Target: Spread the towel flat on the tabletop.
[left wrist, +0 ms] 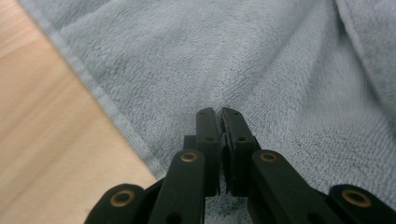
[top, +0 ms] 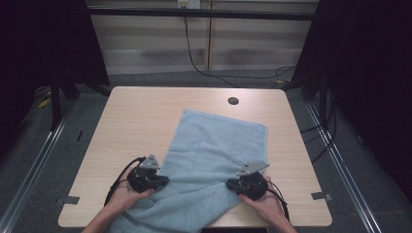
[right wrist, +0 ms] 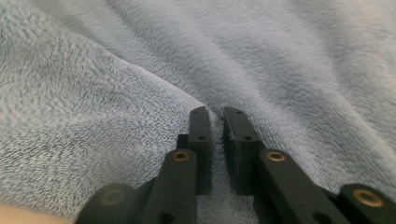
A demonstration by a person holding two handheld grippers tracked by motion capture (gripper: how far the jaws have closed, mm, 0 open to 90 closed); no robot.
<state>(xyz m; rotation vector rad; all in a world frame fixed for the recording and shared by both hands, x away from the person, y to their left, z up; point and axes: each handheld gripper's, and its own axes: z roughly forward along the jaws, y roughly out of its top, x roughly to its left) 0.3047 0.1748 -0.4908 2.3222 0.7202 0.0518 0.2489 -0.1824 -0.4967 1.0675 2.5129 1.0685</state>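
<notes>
Both the left gripper (top: 163,180) and right gripper (top: 228,183) are pinched onto the towel (top: 214,145) (near edge); lift evenly, keep tension.

1. Towel (top: 214,145): light blue-grey terry, one piece, soft fuzzy pile, narrow flat hem along the edges (left wrist: 88,77).
2. Pose: spread at an angle on the tabletop (top: 141,111), far corner pointing toward the right rear, near the round hole.
3. Far half lies flat and smooth; near half is bunched and creased w/ folds running between the two hands.
4. Near end hangs over the front edge of the tabletop.
5. Left tool (left wrist: 220,114) is pinched onto the pile just inside the left hem; cloth puckers into a crease at the tips.
6. Right tool (right wrist: 215,114) sits on a raised fold w/ a thin ridge of cloth between its tips.
</notes>
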